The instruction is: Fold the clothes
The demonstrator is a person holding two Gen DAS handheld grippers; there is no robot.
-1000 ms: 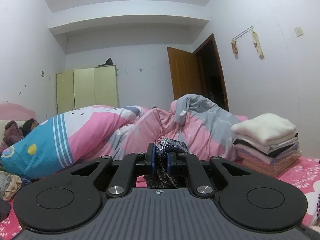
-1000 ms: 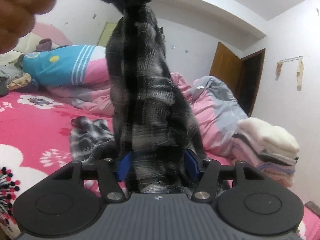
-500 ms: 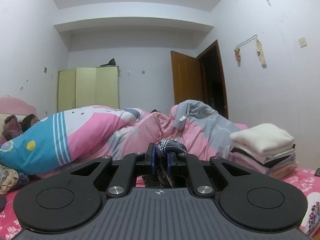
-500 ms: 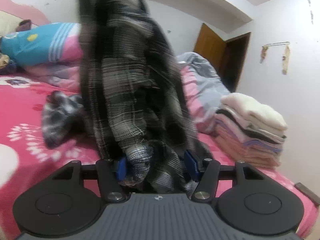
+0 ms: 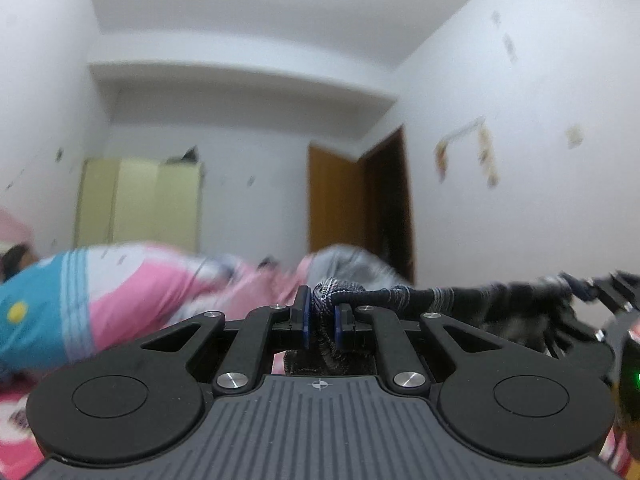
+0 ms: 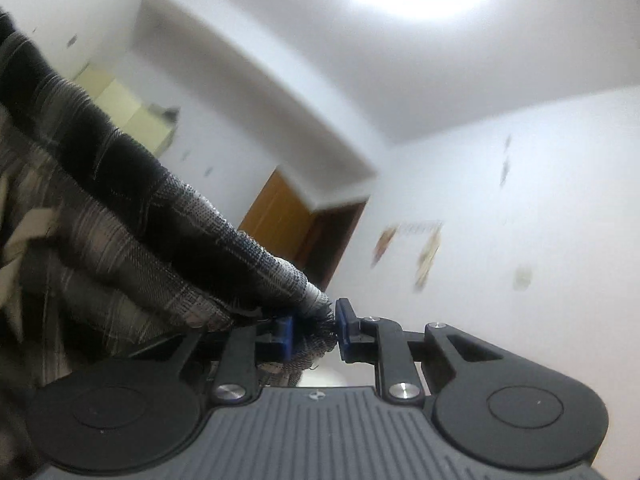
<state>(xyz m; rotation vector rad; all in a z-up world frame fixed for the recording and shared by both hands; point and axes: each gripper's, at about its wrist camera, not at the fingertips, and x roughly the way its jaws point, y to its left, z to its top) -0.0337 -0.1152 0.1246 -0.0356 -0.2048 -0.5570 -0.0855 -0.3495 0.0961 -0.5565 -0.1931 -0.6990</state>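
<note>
- Your left tongs (image 5: 320, 322) are clamped on a bunched edge of the plaid garment (image 5: 340, 294) — the dark checked cloth is pinched tight between the two blue pads and bulges just above them.
- From that pinch the garment runs out to the right of the left tongs as a taut, twisted band, ending at your right tongs (image 5: 600, 286), which show at the frame's far right edge.
- In the right wrist view, your right tongs (image 6: 313, 330) are closing with a frayed corner of the plaid garment (image 6: 132, 216) between the blue pads; the cloth touches both pads.
- From there the cloth stretches up and away to the left of the right tongs, filling that side of the view.
- Beyond the left tongs lie a pink and blue quilt (image 5: 120, 284) and a grey blanket (image 5: 344, 258) — both blurred.
- Farther back stand a yellow-green wardrobe (image 5: 140, 204) and a brown door (image 5: 336, 200).
</note>
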